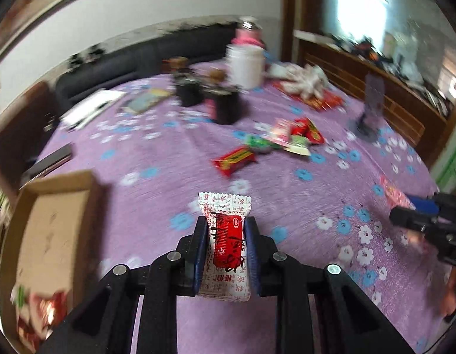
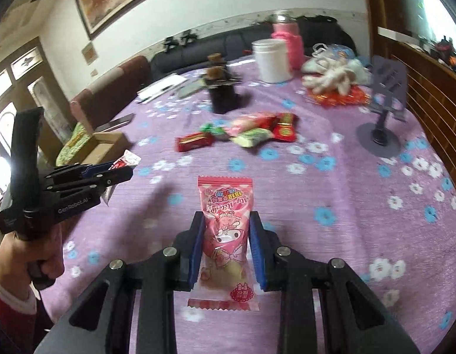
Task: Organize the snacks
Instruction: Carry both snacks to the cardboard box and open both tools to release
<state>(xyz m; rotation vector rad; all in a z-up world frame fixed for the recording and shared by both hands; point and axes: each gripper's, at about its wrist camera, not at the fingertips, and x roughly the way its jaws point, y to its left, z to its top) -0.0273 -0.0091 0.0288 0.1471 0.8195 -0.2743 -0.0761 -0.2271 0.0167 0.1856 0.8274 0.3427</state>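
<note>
My left gripper (image 1: 226, 221) is shut on a white and red snack packet (image 1: 228, 244) and holds it above the purple flowered tablecloth (image 1: 157, 206). It also shows at the left of the right wrist view (image 2: 118, 171). My right gripper (image 2: 226, 216) is shut on a pink snack packet (image 2: 225, 230); it shows at the right edge of the left wrist view (image 1: 404, 212). A pile of red, green and pink snacks (image 1: 286, 138) lies mid-table, also in the right wrist view (image 2: 251, 131). An open cardboard box (image 1: 48, 230) with a few snacks inside sits at the left.
A black container (image 2: 223, 94), a white jar (image 2: 272, 60), a pink bottle (image 2: 288, 44), white gloves (image 2: 334, 76) and a grey stand (image 2: 381, 112) are at the table's far side. Papers (image 2: 161, 88) lie far left. A dark sofa (image 2: 228, 44) stands behind.
</note>
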